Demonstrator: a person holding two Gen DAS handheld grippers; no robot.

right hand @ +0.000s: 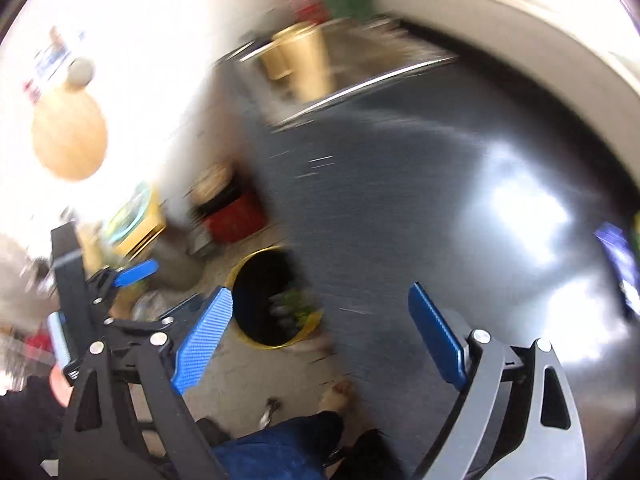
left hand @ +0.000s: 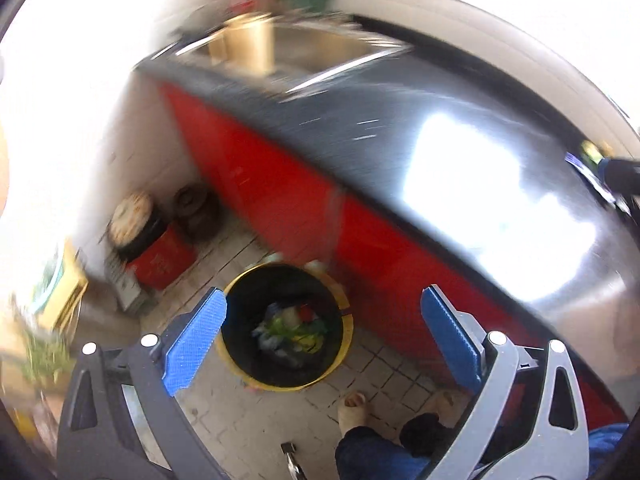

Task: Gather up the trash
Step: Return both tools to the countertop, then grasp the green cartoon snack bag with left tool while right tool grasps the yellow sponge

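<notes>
A round bin (left hand: 285,326) with a yellow rim and black liner stands on the tiled floor beside the red cabinet front. Mixed trash (left hand: 290,330) lies in it. My left gripper (left hand: 322,336) is open and empty, high above the bin. In the right wrist view the bin (right hand: 272,300) shows partly behind the counter edge. My right gripper (right hand: 324,340) is open and empty, over the counter's edge. The left gripper (right hand: 120,276) shows at the left of that view. Both views are blurred.
A dark shiny counter (left hand: 440,148) runs diagonally, with a steel sink (left hand: 320,52) and a tan container (left hand: 248,40) at its far end. A red box (left hand: 160,260) and round items stand in the floor corner. The person's bare feet (left hand: 354,408) are near the bin.
</notes>
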